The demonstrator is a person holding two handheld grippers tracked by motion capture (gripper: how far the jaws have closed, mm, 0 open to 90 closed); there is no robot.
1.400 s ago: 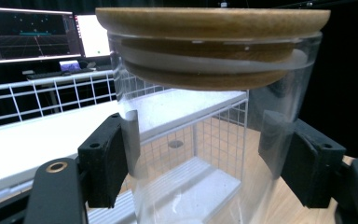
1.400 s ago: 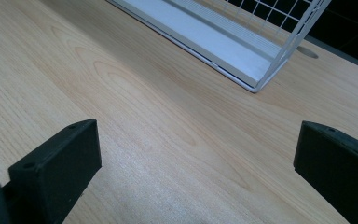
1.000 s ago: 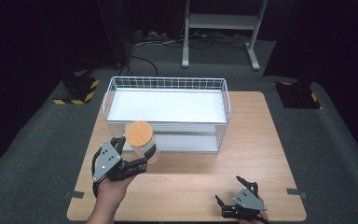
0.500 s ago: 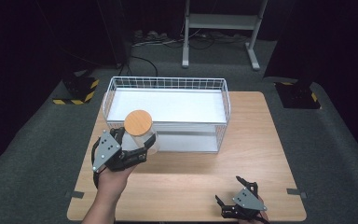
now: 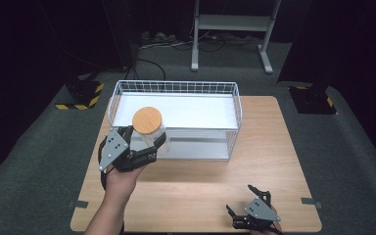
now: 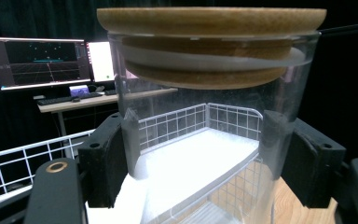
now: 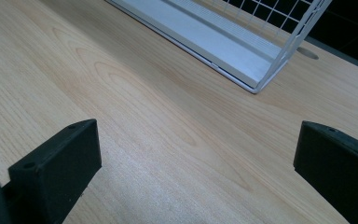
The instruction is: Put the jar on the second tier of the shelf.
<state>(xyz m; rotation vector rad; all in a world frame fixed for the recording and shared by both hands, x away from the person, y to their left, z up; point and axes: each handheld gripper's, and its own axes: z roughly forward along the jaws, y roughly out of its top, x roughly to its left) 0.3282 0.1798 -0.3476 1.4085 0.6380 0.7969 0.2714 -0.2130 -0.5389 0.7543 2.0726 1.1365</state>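
Jar — clear glass cylinder, empty, round wooden lid seated on top. Upright, lifted off the surface, at the front left corner of the basket.

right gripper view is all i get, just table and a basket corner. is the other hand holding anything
Observer: Yes, the left gripper is shut on a clear glass jar, one black pad pressed on each side of it.
Operator: jar open or closed
Observer: Closed: a round wooden lid sits in its mouth.
Operator: where is it relative to the basket
Observer: In the high view it is held off the table, at the near left corner of the white wire basket.
Operator: and my gripper
Observer: The right gripper sits at the table's near edge, jaws open.
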